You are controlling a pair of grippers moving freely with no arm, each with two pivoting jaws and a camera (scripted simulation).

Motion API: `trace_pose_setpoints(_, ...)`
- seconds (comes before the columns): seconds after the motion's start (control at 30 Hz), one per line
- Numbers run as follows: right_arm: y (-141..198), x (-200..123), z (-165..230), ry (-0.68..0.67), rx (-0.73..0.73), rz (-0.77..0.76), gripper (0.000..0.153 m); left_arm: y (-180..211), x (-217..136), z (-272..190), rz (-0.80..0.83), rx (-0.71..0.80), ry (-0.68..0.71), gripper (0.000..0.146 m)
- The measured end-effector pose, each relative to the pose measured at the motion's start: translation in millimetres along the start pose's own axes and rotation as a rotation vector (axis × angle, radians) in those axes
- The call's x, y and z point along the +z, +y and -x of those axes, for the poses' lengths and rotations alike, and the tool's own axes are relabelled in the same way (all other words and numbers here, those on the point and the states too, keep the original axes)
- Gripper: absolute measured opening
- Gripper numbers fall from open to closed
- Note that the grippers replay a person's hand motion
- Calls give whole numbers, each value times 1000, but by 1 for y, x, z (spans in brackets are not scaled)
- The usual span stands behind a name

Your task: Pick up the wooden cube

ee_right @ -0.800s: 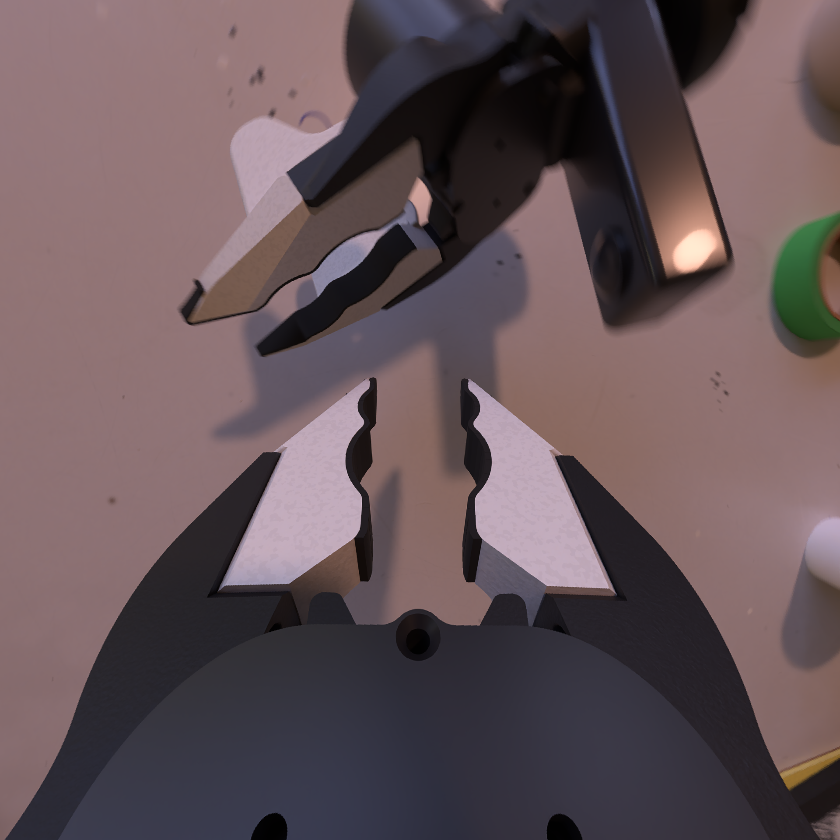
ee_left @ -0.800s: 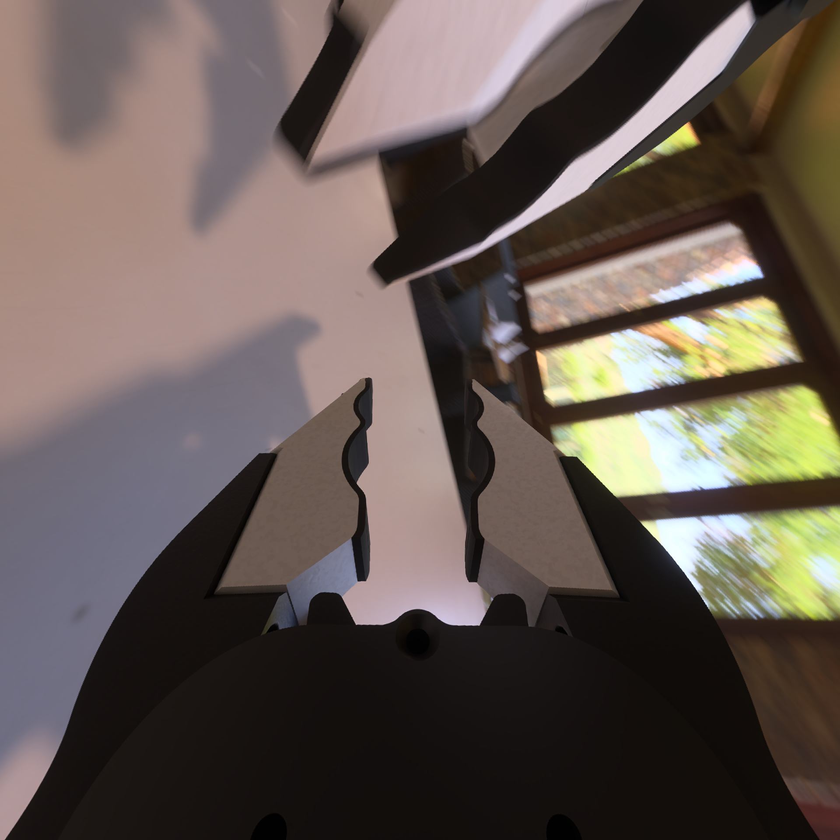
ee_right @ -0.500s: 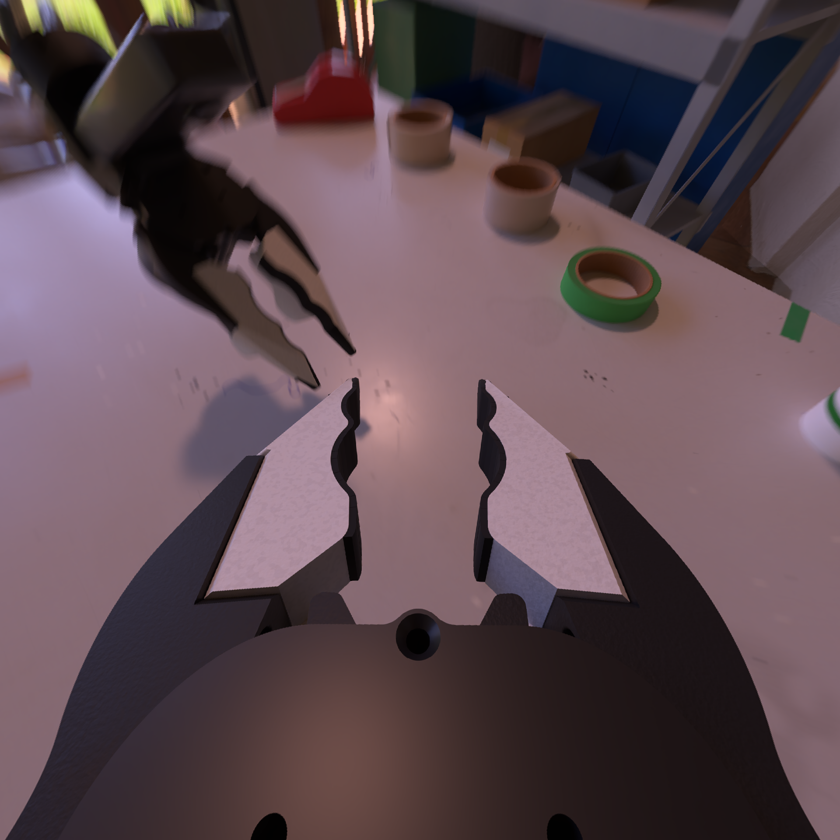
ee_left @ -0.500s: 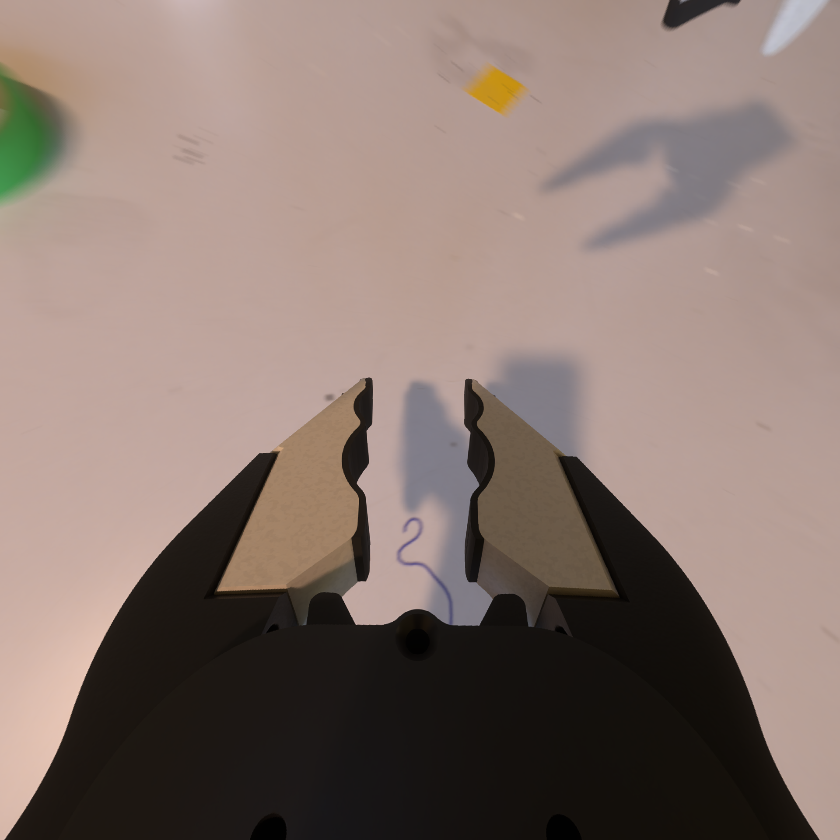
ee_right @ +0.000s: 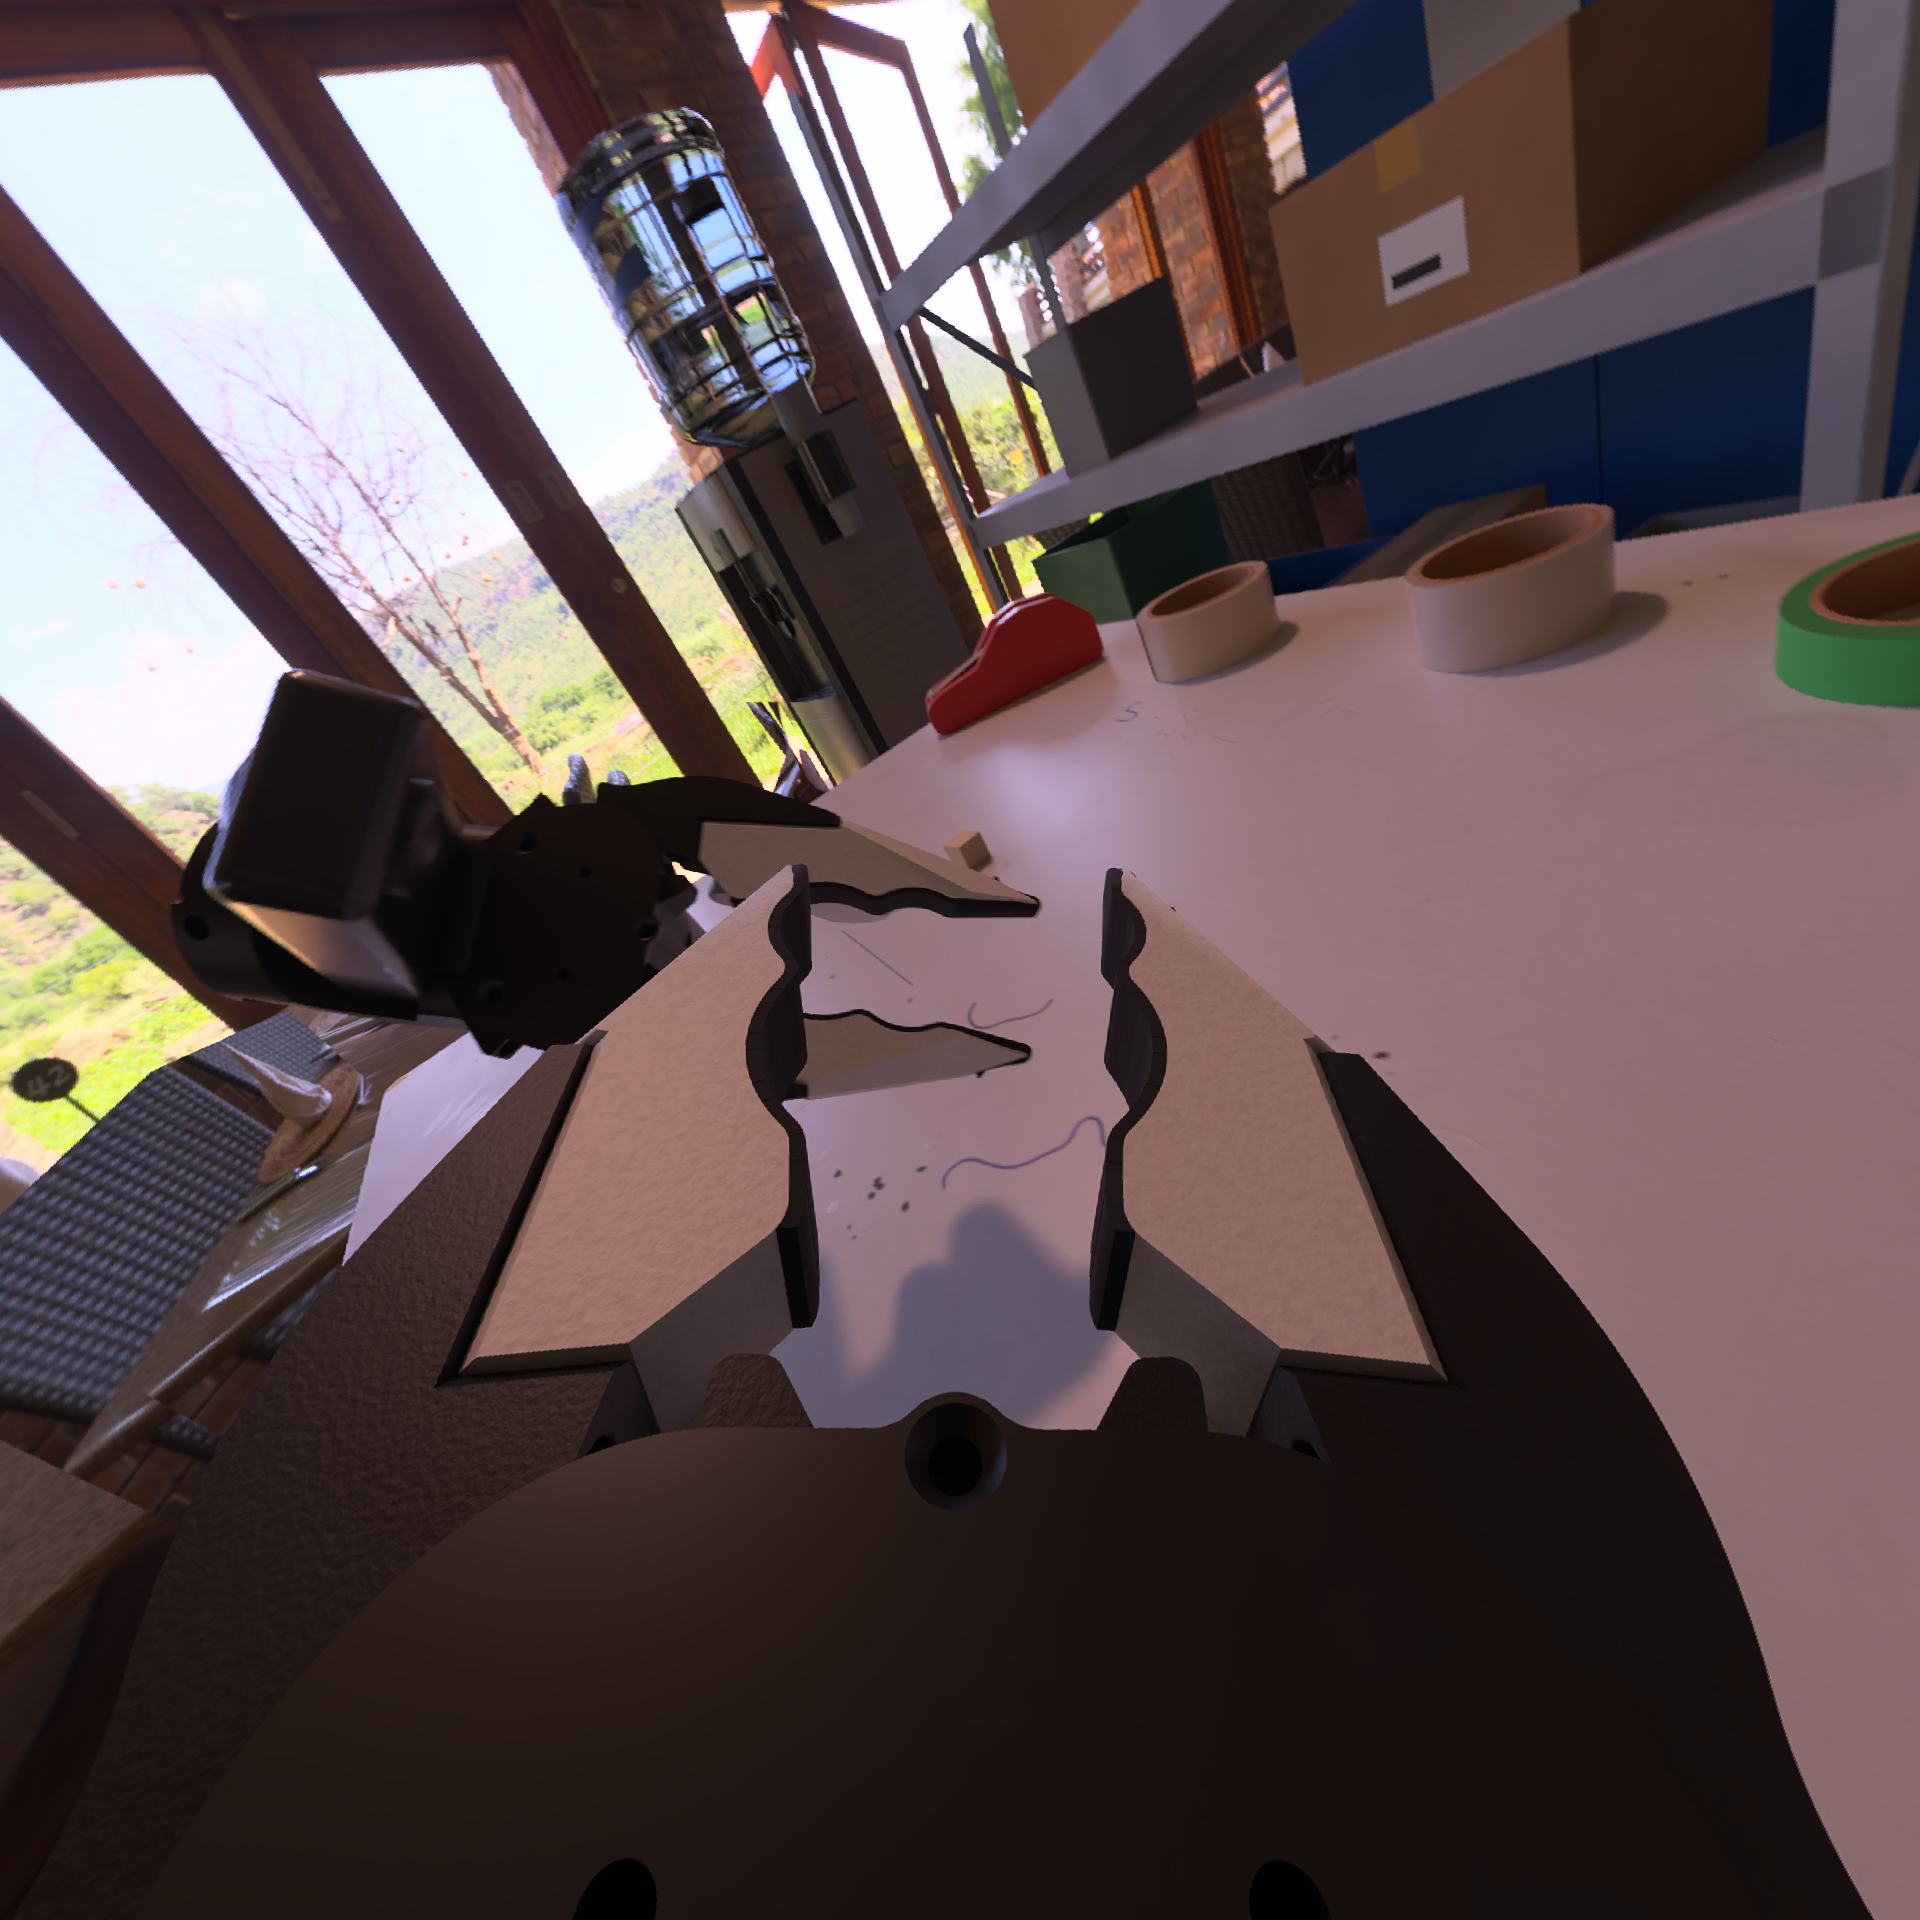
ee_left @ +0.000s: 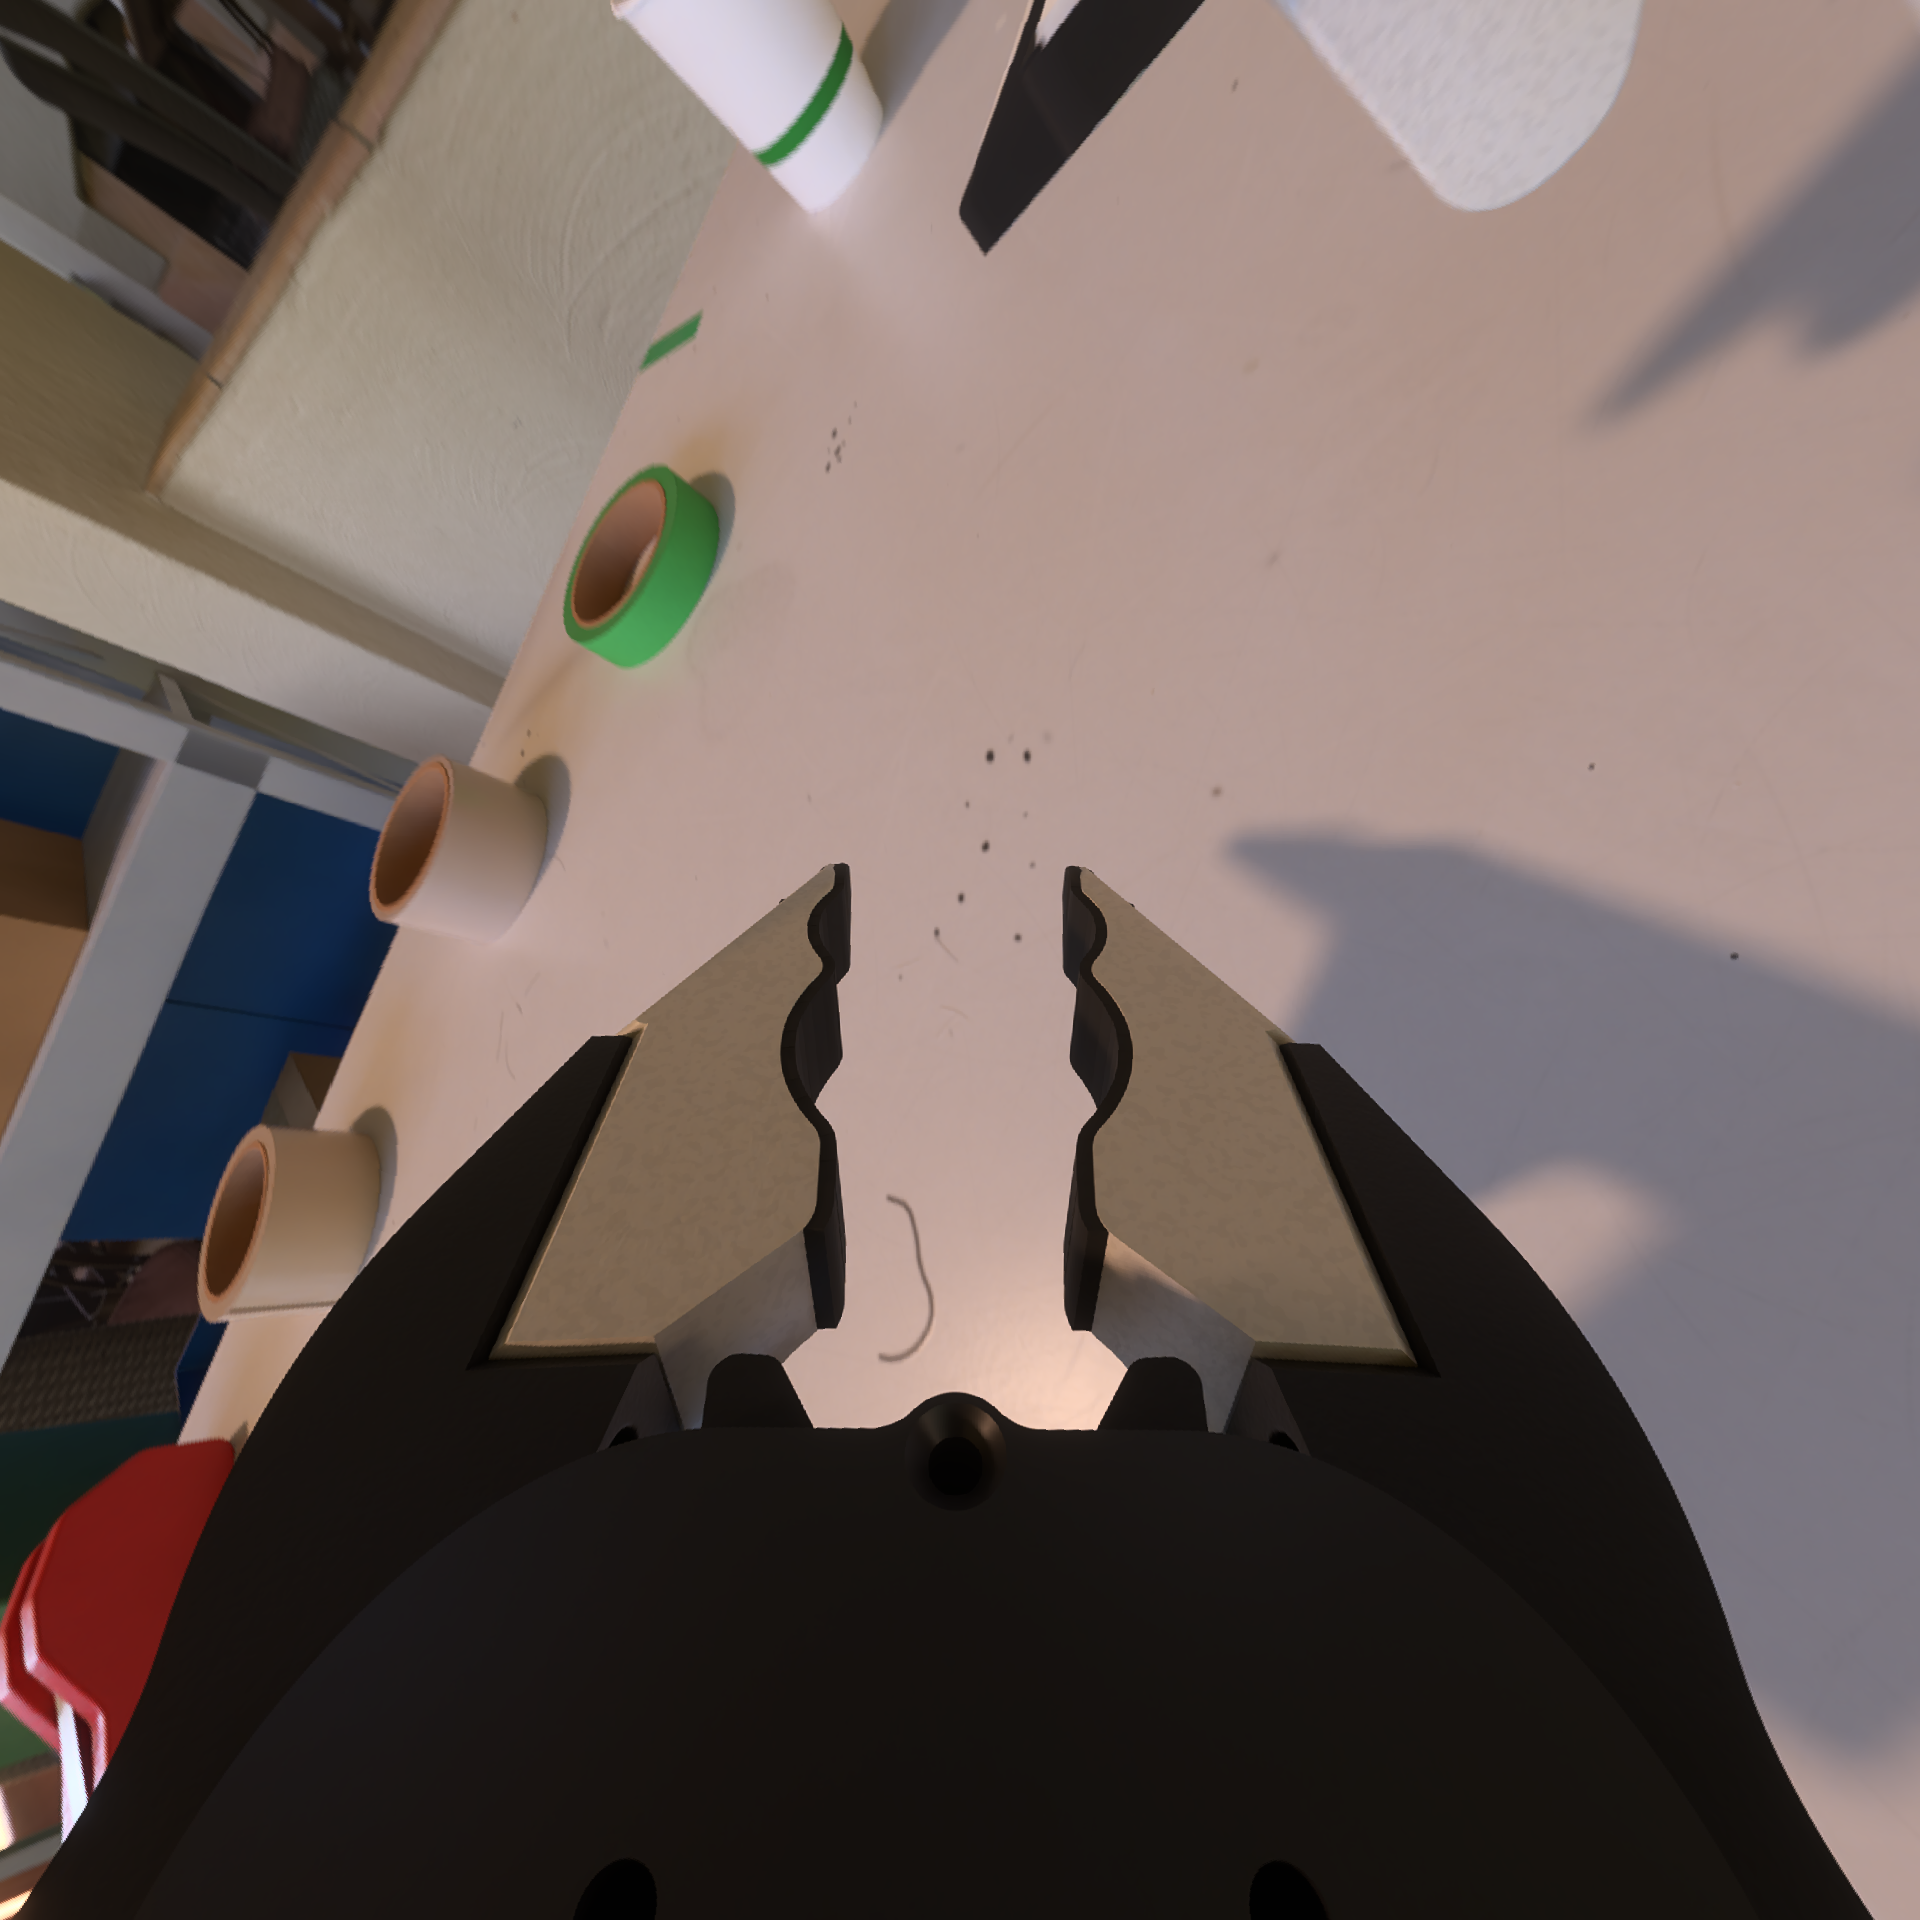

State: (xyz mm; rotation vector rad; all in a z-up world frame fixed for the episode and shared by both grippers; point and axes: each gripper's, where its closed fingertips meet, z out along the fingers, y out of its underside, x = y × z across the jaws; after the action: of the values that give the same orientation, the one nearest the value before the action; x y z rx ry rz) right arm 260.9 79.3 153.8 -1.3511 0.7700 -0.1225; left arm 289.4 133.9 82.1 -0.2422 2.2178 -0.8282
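Note:
The wooden cube [ee_right: 969, 849] is a small tan block on the pale table [ee_right: 1455, 935], seen only in the right wrist view, far ahead. My left gripper [ee_left: 956, 878] is open and empty over bare table. In the right wrist view it [ee_right: 1029, 977] hovers above the table coming in from the left, and the cube lies just beyond its upper finger, apart from it. My right gripper [ee_right: 954, 883] is open and empty, low over the table and well short of the cube. Its fingers [ee_left: 1475, 94] show at the top of the left wrist view.
A green tape roll [ee_left: 644, 566], two beige tape rolls [ee_left: 457, 847] [ee_left: 291, 1221] and a red dispenser [ee_left: 104, 1590] line the table's edge. A white cup with a green stripe [ee_left: 769, 83] lies farther off. Shelving [ee_right: 1455, 343] and a water cooler [ee_right: 769, 520] stand beyond the table.
Both views have swung widely. The left view now looks along the table past the tape rolls, the right view toward the window and the cube. The right jaws have opened wider.

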Motion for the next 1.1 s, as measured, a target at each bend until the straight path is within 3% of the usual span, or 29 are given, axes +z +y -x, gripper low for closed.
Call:
trace_pose_setpoints(0.33,24,24,17,-71,-74,46,49,14,-6,-3,16,-94,10,41)
trace_pose_setpoints(0.57,13,23,3,-94,-38,29,52,21,-7,-9,-16,-250,113,41)
trace_pose_setpoints(0.73,13,20,-20,-34,-58,63,51,11,-25,6,-175,-621,344,41)
trace_pose_setpoints(0.87,6,27,-41,34,-156,140,46,27,-50,23,-179,-681,283,41)
trace_pose_setpoints(0.97,-2,54,-42,29,-301,228,38,55,-66,21,-133,-710,238,41)
trace_pose_setpoints(1.1,-12,134,-16,-70,-475,425,42,77,-82,20,-131,-790,238,41)
